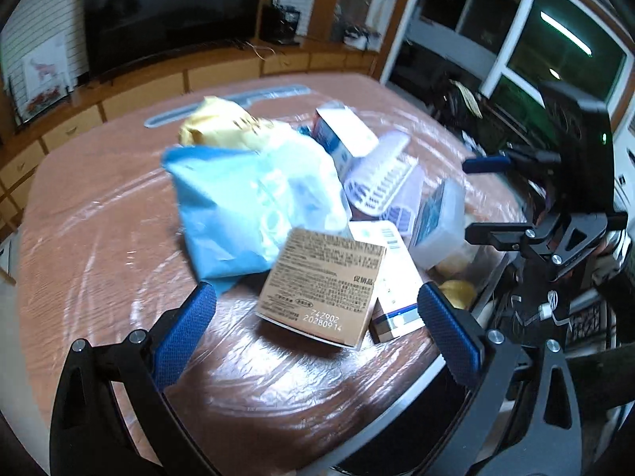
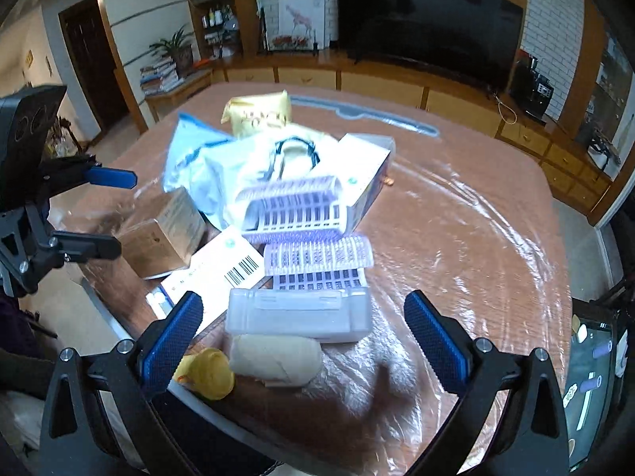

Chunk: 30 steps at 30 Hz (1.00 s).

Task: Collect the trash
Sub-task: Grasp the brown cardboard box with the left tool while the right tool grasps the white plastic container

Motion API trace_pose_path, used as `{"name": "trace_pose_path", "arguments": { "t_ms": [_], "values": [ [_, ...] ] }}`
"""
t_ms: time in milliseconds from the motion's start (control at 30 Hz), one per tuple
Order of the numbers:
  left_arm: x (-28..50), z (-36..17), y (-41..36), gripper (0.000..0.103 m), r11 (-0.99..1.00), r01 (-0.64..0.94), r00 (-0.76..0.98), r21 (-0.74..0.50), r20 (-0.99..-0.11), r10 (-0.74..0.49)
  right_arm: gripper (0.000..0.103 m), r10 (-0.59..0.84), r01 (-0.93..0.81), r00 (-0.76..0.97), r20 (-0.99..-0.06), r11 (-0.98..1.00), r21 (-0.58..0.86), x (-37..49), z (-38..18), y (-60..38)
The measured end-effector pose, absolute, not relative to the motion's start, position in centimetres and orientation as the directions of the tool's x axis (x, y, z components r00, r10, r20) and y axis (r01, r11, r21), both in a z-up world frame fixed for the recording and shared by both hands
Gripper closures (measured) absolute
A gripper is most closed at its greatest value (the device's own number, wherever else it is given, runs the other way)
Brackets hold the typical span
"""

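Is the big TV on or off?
Off. The TV screen is plain dark in both wrist views, with no picture on it, only faint reflections.

Glossy clear plastic film (image 2: 456,238) over table; matt cardboard box (image 1: 323,283).

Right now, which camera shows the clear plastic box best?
The right wrist view: the clear plastic box lies whole and near, between the open fingers. The left wrist view shows it off to the right, at an angle, partly hidden by a white carton.
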<state>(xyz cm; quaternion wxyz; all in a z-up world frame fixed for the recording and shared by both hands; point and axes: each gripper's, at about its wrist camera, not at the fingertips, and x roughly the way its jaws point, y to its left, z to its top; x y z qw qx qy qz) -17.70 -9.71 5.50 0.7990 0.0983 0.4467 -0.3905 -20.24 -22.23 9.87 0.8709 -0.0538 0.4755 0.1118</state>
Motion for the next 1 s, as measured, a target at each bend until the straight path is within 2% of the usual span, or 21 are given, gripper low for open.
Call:
{"name": "trace_pose_path", "arguments": {
  "t_ms": [167, 300, 367, 433, 567, 633, 800, 867, 1000],
  "values": [
    [-17.5, 4.5, -11.3, 0.002, 0.639, 0.753, 0.269, -0.158, -0.812, -0.518, 0.004, 0.105, -0.268, 0.497, -0.862, 0.963, -0.038, -19.3, 8.7, -21.9],
    [-16.8, 4.0, -11.9, 0.002, 0.627, 0.758, 0.248, -0.177, -0.812, -0.528, 0.004, 0.131, -0.273, 0.461, -0.878, 0.962, 0.001, -18.7, 7.7, -22.4],
    [-16.5, 3.7, -12.2, 0.002, 0.623, 0.758, 0.235, -0.193, -0.810, -0.537, 0.015, 0.138, -0.279, 0.462, -0.876, 0.960, 0.004, -18.6, 7.7, -22.4],
    [-16.0, 3.3, -12.1, 0.010, 0.616, 0.755, 0.200, -0.226, -0.814, -0.545, 0.022, 0.130, -0.272, 0.458, -0.880, 0.962, 0.000, -18.1, 7.5, -22.4],
    [-15.1, 2.7, -11.3, 0.031, 0.619, 0.719, 0.144, -0.316, -0.804, -0.578, 0.022, 0.167, -0.244, 0.454, -0.875, 0.968, 0.058, -17.4, 7.7, -23.1],
    [-14.7, 2.7, -10.7, 0.035, 0.628, 0.693, 0.137, -0.353, -0.791, -0.596, 0.022, 0.179, -0.228, 0.464, -0.868, 0.971, 0.078, -17.1, 8.1, -23.4],
    [-14.9, 2.8, -9.9, 0.041, 0.639, 0.669, 0.138, -0.379, -0.782, -0.608, 0.022, 0.187, -0.195, 0.484, -0.855, 0.975, 0.104, -17.0, 8.7, -23.8],
    [-15.4, 3.2, -9.4, 0.043, 0.654, 0.657, 0.156, -0.374, -0.781, -0.604, 0.022, 0.222, -0.163, 0.484, -0.846, 0.973, 0.163, -17.0, 8.7, -24.2],
    [-15.6, 4.5, -9.3, 0.043, 0.677, 0.627, 0.192, -0.386, -0.766, -0.614, 0.022, 0.232, -0.109, 0.495, -0.837, 0.973, 0.205, -17.1, 9.0, -24.7]
  ]
}}
